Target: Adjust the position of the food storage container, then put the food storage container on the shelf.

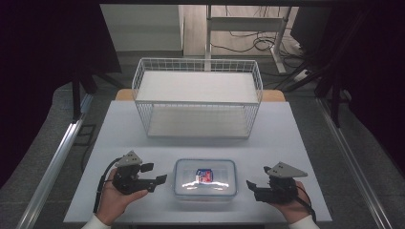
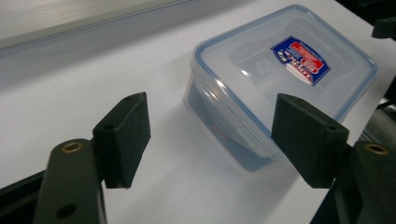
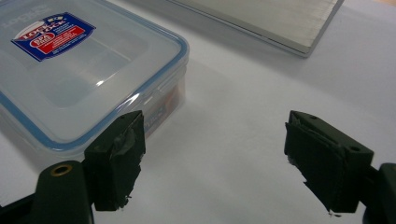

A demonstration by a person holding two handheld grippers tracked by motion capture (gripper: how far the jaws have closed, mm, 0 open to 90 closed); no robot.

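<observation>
Food container [image 1: 205,178]: contents can't be told thru the frosted lid; in high view glare washes out the front part of lid. Label [image 1: 205,175] text too small to read there. In left gripper view, container's [image 2: 261,84] near corner sits behind the right jaw, far edge cut off by frame's right side; smth dark and a bit of red inside, not identifiable. In right gripper view, container [image 3: 70,84] cut off at top and left, label [image 3: 53,35] print only partly legible, blurry. Wire shelf rack [image 1: 197,98]: its board cut off at the top edge in right gripper view [image 3: 275,18]. Forearms cut off at bottom of high view.
</observation>
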